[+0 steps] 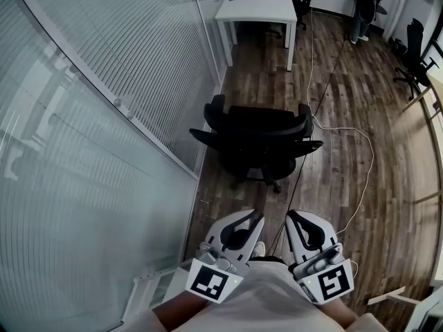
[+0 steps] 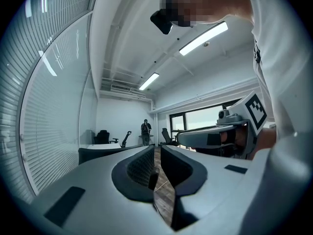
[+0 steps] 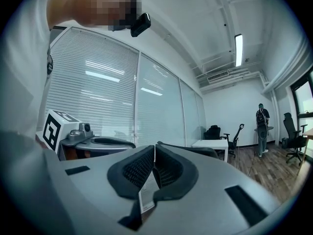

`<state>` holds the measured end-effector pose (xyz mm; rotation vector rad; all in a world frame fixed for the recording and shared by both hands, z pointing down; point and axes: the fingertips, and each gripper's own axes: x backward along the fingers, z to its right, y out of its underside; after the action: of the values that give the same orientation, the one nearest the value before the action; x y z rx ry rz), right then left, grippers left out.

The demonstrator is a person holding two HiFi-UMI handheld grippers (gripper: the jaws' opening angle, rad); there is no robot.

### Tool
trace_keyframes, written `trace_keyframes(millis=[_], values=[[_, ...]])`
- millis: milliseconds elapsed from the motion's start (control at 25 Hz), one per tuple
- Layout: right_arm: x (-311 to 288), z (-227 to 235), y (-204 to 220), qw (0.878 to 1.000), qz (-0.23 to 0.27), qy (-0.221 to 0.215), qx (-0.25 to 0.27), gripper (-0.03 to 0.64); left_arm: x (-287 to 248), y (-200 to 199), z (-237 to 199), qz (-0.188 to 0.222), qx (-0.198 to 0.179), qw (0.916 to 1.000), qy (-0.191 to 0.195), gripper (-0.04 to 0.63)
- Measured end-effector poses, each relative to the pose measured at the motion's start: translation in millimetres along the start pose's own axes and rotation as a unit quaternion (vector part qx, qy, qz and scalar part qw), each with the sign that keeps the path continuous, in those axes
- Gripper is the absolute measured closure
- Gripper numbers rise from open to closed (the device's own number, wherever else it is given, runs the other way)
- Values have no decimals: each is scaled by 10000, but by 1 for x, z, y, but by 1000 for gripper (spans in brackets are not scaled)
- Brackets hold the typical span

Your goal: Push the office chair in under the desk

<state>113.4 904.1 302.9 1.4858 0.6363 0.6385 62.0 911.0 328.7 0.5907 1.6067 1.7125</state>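
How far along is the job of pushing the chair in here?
Done: nothing yet; the black office chair with armrests stands out on the wood floor, well short of the white rectangular desk. In hand: the left gripper and right gripper are held close to the person's body, touching nothing, right fingers together, left fingers a sliver apart. Left: reach the chair and push it under the desk.
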Motion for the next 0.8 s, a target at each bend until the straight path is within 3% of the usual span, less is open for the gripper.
trace_keyframes(millis=[160, 560, 800], values=[[-22, 10, -5, 9999, 3, -4, 127, 586, -9, -3, -25, -43, -167, 9998, -50, 531], [-91, 36, -10, 9998, 10, 177, 104, 584, -47, 6, -92, -79, -163, 9998, 117, 529], [-120, 53, 5, 9987, -285, 332, 262, 584, -67, 20, -130, -148, -397, 9988, 259, 529]])
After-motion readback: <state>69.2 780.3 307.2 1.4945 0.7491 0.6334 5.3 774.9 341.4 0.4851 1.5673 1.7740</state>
